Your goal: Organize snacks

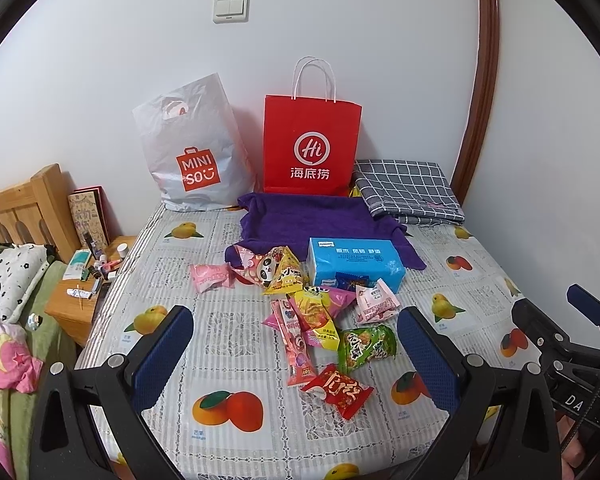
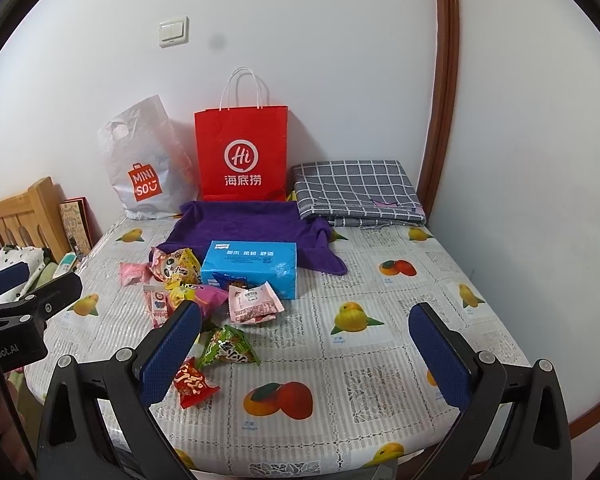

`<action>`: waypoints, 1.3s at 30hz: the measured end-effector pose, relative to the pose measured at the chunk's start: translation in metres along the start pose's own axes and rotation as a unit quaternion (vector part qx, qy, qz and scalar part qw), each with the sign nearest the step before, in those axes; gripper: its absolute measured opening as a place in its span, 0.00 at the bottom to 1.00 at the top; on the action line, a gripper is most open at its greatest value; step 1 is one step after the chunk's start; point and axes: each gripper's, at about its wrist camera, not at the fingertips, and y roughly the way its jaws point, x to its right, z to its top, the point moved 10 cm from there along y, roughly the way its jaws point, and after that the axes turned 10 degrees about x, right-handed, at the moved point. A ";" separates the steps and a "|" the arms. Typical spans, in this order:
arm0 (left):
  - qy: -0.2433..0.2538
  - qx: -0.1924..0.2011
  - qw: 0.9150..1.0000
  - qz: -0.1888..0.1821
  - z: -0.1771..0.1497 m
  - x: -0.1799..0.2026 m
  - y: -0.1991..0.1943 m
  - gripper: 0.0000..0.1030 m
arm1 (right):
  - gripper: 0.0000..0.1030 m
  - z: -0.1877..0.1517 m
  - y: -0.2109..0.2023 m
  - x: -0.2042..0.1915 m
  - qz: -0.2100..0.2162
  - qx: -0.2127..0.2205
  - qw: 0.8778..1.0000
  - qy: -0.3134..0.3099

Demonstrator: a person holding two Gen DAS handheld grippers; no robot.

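Several snack packets lie in a loose pile (image 1: 312,312) on the fruit-print tablecloth (image 1: 228,344), also in the right wrist view (image 2: 204,304). Among them are a red packet (image 1: 338,390), a green packet (image 1: 366,347) and a panda packet (image 1: 268,270). A blue tissue pack (image 1: 356,266) lies behind them on a purple towel (image 1: 312,218). A red paper bag (image 1: 312,144) and a white Miniso bag (image 1: 192,152) stand against the wall. My left gripper (image 1: 296,356) is open above the near snacks. My right gripper (image 2: 306,354) is open, right of the pile.
A folded grey checked cloth (image 1: 408,192) lies at the back right by a wooden door frame (image 1: 480,80). To the left stand a wooden nightstand (image 1: 80,296) with small bottles and a bed with pillows (image 1: 12,276). The table's near edge is rounded.
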 end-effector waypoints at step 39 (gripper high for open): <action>0.013 0.013 1.000 -0.008 0.007 0.001 0.008 0.99 | 0.99 0.004 0.005 -0.009 0.003 0.013 1.000 0.000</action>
